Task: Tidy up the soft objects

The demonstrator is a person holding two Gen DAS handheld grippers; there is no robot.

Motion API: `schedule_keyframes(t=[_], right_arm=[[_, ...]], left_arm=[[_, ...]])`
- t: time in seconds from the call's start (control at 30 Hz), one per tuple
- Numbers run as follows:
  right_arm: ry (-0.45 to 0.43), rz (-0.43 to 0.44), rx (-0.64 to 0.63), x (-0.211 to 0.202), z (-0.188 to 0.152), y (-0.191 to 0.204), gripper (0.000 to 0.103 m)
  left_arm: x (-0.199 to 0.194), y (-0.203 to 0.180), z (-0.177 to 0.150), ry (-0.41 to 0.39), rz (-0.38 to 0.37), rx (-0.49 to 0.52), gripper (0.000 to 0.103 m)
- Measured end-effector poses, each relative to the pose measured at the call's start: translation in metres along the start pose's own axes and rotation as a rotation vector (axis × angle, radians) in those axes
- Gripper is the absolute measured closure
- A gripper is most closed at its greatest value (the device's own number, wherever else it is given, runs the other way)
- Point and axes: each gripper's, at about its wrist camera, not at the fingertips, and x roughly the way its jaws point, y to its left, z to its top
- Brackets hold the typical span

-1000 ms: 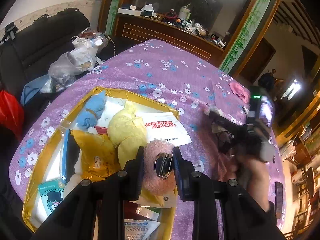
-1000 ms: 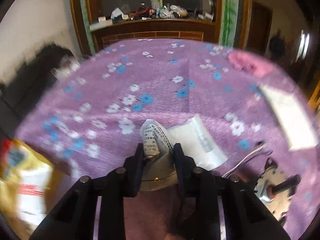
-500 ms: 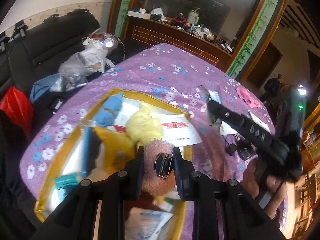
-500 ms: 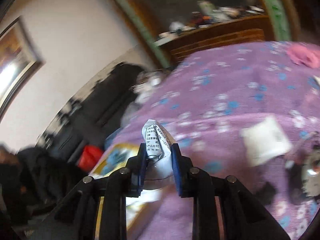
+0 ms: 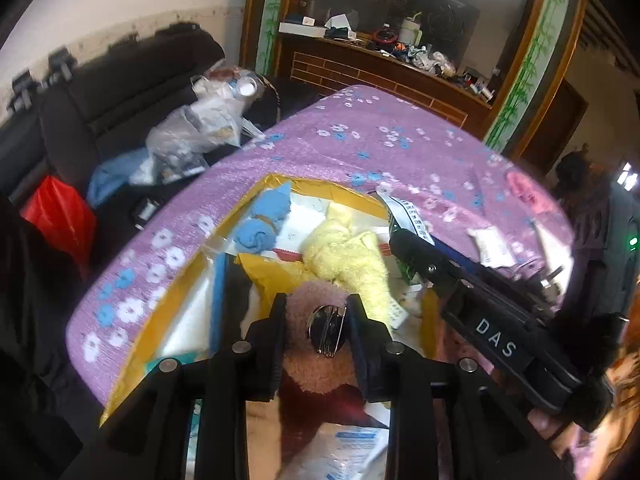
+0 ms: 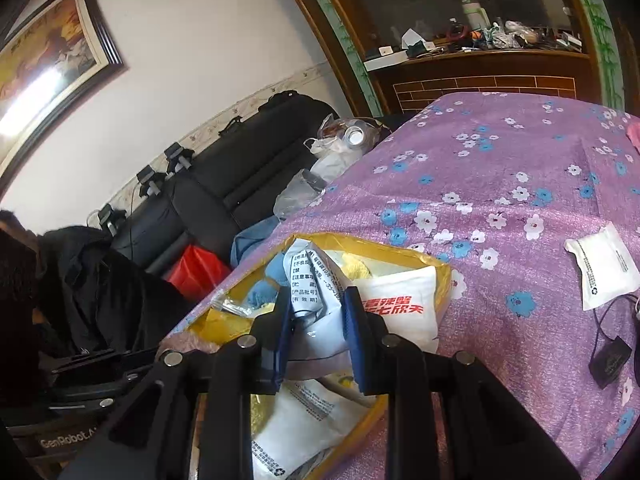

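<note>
At the bottom centre of the left wrist view, the left gripper (image 5: 316,330) is clamping a pink plush (image 5: 316,364) that carries a metal clip, its 2 jaws pressing the pile from either side. It is hovering over the near end of the yellow bin (image 5: 160,320), which is already taking in a good share of the load. Just beyond the plush, a yellow towel (image 5: 348,256) is lying bunched in the middle of the bin, and a rolled blue cloth (image 5: 260,228) is sitting at its far left corner.

In the right wrist view, the right gripper (image 6: 316,316) is pinching a crumpled white packet (image 6: 316,280) printed with black text, holding it above the same bin (image 6: 444,280). Under it, a white pouch (image 6: 400,304) with red lettering is resting against the bin's right wall, and a second printed pouch (image 6: 296,428) is lying at the lower centre of the frame.

By the look of it, the sorting is running past its midpoint: several soft things are in, 2 more are poised for release. What is remaining appears small. On the purple cloth (image 6: 520,168), to the right of the frame and well apart from the bin, 1 white sachet (image 6: 604,268) is waiting beside a dark cable, and a pink item (image 5: 528,192) is lying far off at the upper right of the left wrist view.
</note>
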Motion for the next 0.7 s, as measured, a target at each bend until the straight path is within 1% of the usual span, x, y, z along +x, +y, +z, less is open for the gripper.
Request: schedule_keyframes(t=[0.03,0.07,0.13,0.17,0.2,0.23,0.27,0.3,0.33,0.37,0.4,0.47,0.57,0.7], right_arm=[[-0.009,-0.005,-0.001,0.0,-0.001,0.0,0.075],[-0.016,-0.007,0.005,-0.002,0.0,-0.003,0.074],[-0.019,0.004,0.031,-0.003,0.0,-0.006,0.062],[-0.021,0.004,0.044,-0.004,0.0,-0.008,0.059],[-0.026,-0.008,0.057,-0.006,-0.001,-0.01,0.052],[-0.031,-0.016,0.065,-0.007,0.0,-0.013,0.047],[-0.037,-0.018,0.073,-0.01,0.001,-0.014,0.045],[-0.048,-0.009,0.081,-0.012,0.002,-0.016,0.041],[-0.061,-0.001,0.087,-0.015,0.004,-0.016,0.035],[-0.073,0.001,0.094,-0.017,0.005,-0.018,0.032],[-0.087,-0.001,0.105,-0.02,0.005,-0.019,0.029],[-0.093,0.009,0.123,-0.021,0.006,-0.022,0.028],[-0.104,0.027,0.149,-0.024,0.006,-0.027,0.027],[-0.138,0.084,0.223,-0.027,0.005,-0.032,0.021]], left_arm=[[-0.001,-0.004,0.0,-0.016,0.025,0.02,0.07],[-0.001,-0.005,-0.001,-0.025,0.038,0.028,0.067],[-0.001,-0.008,-0.003,-0.035,0.059,0.033,0.063],[0.0,-0.009,-0.004,-0.034,0.062,0.033,0.058],[0.001,-0.01,-0.005,-0.032,0.067,0.037,0.052],[0.002,-0.012,-0.005,-0.032,0.072,0.042,0.049],[0.002,-0.013,-0.005,-0.034,0.084,0.048,0.047],[0.001,-0.015,-0.006,-0.039,0.106,0.049,0.046],[0.0,-0.016,-0.006,-0.045,0.119,0.054,0.045],[-0.002,-0.019,-0.007,-0.052,0.12,0.067,0.044],[-0.003,-0.021,-0.008,-0.058,0.113,0.079,0.04],[-0.005,-0.023,-0.009,-0.067,0.121,0.084,0.036],[-0.008,-0.023,-0.011,-0.082,0.149,0.073,0.034],[-0.01,-0.021,-0.015,-0.086,0.16,0.071,0.034]])
